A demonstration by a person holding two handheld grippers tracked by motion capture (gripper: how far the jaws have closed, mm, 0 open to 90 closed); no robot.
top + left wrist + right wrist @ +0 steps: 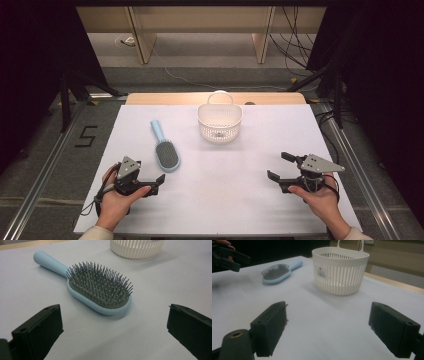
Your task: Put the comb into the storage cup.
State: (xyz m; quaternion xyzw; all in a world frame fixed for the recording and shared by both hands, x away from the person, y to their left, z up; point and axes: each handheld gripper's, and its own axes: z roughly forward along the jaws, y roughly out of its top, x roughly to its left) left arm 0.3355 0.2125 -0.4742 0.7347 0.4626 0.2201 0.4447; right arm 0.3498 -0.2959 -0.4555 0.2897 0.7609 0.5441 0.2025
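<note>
While nothing is yet gripped, each view is taken in turn.

High view, left gripper [159,184]: jaws spread, nothing between them, held low over the white table [235,200].
High view, hairbrush [165,150]: laid bristles up just ahead of the left gripper, apart from it; handle pointed away from the person.
High view, right gripper [280,167]: jaws spread, nothing held; well off to the side of the hairbrush.
High view, basket [220,122]: stood upright beyond both grippers, between them, nearer the far edge.

Left gripper view, hairbrush [98,290]: seen straight ahead between the two black jaws, its rounded head nearest, untouched.
Left gripper view, basket [136,248]: seen beyond the hairbrush head.

Right gripper view, basket [340,271]: seen ahead, centred between the open jaws, not touched.
Right gripper view, hairbrush [278,272]: seen farther off to one side, beside the left gripper [234,261].

Step judged in hand: the hairbrush is to be reached by the left gripper.
Advice: the jaws are best lowered across the narrow handle or the head's smooth sides, since the bristles would likely give under the pads; closing should wait until both pads flank the plastic evenly.
</note>
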